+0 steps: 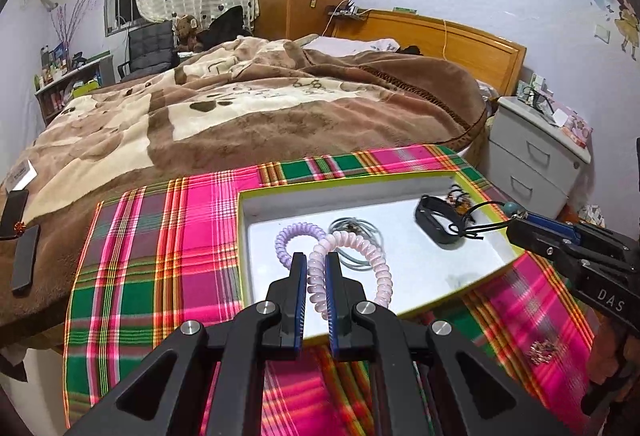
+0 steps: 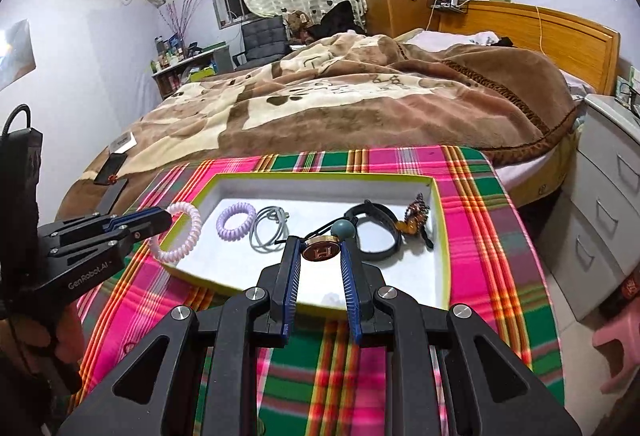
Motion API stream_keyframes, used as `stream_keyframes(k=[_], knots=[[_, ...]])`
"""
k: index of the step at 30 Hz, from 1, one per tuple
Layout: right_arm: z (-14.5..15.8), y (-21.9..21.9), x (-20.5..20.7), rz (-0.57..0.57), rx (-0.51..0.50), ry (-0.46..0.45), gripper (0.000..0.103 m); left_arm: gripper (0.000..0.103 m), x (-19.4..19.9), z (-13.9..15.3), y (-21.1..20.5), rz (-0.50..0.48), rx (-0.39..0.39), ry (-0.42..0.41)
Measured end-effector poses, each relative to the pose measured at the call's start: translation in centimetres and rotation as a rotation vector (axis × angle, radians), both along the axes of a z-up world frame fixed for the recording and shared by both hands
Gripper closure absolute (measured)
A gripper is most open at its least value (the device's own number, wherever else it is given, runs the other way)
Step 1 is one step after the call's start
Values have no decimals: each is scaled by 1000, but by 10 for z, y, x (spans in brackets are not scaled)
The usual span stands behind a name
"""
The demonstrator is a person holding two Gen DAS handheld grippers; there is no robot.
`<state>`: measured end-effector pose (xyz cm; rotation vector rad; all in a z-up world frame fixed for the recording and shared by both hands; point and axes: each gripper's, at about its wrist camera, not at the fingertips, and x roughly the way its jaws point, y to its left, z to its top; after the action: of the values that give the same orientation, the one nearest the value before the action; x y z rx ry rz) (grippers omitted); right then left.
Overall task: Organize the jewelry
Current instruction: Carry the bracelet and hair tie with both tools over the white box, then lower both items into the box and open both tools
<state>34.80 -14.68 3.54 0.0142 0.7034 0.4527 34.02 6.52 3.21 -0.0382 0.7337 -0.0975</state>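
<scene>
A white tray with a yellow-green rim [image 1: 340,185] [image 2: 320,177] lies on a plaid cloth. My left gripper [image 1: 315,258] [image 2: 160,220] is shut on a pink spiral hair tie [image 1: 380,264] [image 2: 180,232], held over the tray's left side. My right gripper [image 2: 320,242] [image 1: 520,226] is shut on a round brown pendant marked H [image 2: 322,252], whose black cord carries a teal bead [image 2: 344,228] [image 1: 510,209]; it hangs over the tray's right part. In the tray lie a purple spiral tie [image 1: 300,236] [image 2: 236,222], grey elastic loops [image 1: 356,232] [image 2: 268,228], a black wristband [image 1: 436,224] [image 2: 380,232] and an amber hair clip [image 2: 416,215].
The plaid cloth [image 1: 180,236] [image 2: 472,220] covers the foot of a bed with a brown blanket [image 1: 280,107]. A small metal trinket [image 1: 542,350] lies on the cloth to the tray's right. Black flat items [image 1: 20,232] lie at the left. A grey nightstand [image 2: 608,195] and a pink stool [image 2: 620,336] stand at the right.
</scene>
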Motion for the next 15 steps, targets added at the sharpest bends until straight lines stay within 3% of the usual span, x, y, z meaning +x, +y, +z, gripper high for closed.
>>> stream_keyframes(k=[15], knots=[[-27, 35, 45, 26, -25, 39, 82, 94, 42, -37, 19, 31, -9, 77]])
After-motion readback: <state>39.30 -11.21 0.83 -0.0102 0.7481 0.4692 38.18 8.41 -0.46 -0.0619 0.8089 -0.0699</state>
